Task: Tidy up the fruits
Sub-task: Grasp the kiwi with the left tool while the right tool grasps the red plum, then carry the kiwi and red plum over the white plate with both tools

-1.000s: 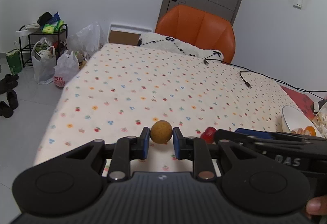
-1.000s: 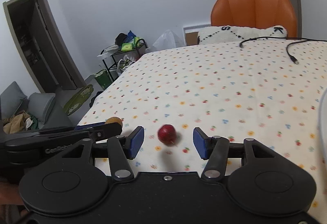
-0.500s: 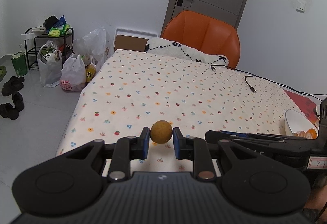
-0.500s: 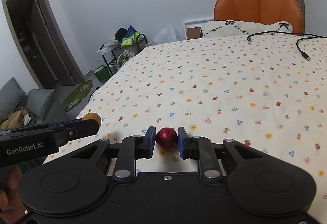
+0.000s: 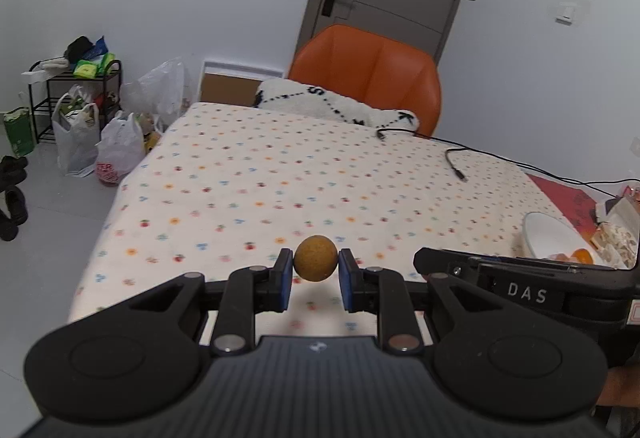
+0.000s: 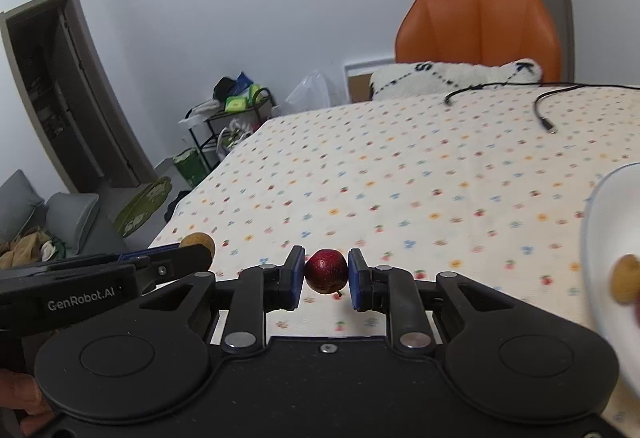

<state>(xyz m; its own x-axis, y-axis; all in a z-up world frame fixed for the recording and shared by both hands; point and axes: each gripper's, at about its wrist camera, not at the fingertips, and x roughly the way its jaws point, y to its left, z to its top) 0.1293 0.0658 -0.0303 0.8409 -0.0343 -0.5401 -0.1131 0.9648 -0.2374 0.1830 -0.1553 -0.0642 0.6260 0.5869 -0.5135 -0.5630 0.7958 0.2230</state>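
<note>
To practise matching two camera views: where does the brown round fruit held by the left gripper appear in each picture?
Left wrist view: brown round fruit at lower centre, clamped between the left gripper's pads.
Right wrist view: same fruit at lower left, above the black gripper body.
Shared landmark: orange chair behind the table.

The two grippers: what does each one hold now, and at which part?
Left gripper: a round brown fruit, pinched at its two sides. Right gripper: a small red fruit, also pinched at its sides.
</note>
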